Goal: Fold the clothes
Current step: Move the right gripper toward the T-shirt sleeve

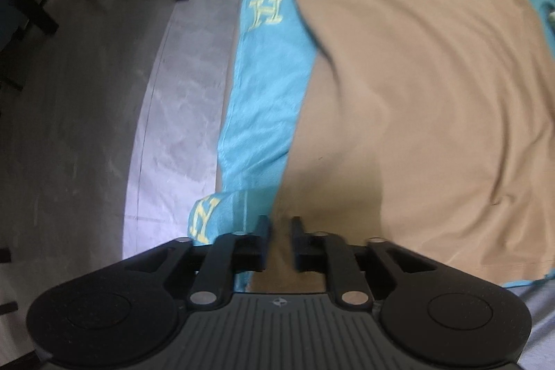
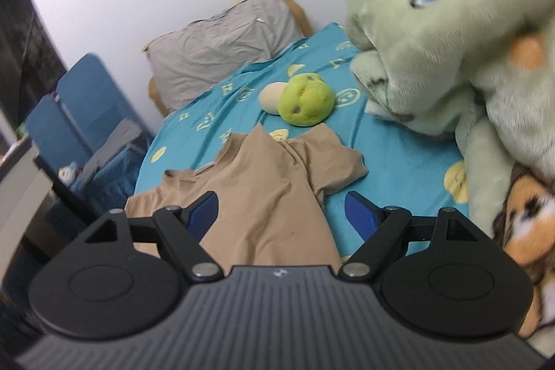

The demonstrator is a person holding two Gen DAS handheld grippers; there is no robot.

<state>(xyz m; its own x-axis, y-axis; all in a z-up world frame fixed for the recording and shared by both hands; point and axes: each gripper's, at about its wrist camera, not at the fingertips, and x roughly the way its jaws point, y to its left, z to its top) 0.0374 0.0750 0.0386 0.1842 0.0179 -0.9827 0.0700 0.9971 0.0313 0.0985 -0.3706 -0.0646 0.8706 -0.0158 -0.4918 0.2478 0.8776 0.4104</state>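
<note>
- Left gripper (image 1: 281,243): jaws nearly closed, just a narrow gap, w/ tan cloth running between the fingers at the shirt's hem. Looks like a pinch on the fabric, but we can't tell for sure if it's clamped or just resting over it.
- Right gripper (image 2: 281,210): jaws spread wide, blue pads showing, nothing held. It hovers over the lower body of the shirt, one finger above the cloth, the other above bare sheet.
- Tan T-shirt (image 1: 416,85): lies spread out on the bed, on the turquoise sheet (image 1: 263,85), running lengthwise along the bed's left edge. Collar end points toward the pillow (image 2: 222,40) at the head; one sleeve reaches over the left edge, the other lies flat toward the middle of the bed.
- Progress, as we judge it: both sleeves are out, body is one flat layer w/ some wrinkles, no fold line visible. So the shirt lies open, not folded; folding sleeves in and doubling the body is what's left.
- Near the collar: a green plush ball (image 2: 307,99), just beside the shirt. Big plush toys (image 2: 451,40) crowd the bed's right side, so there's less room there.
</note>
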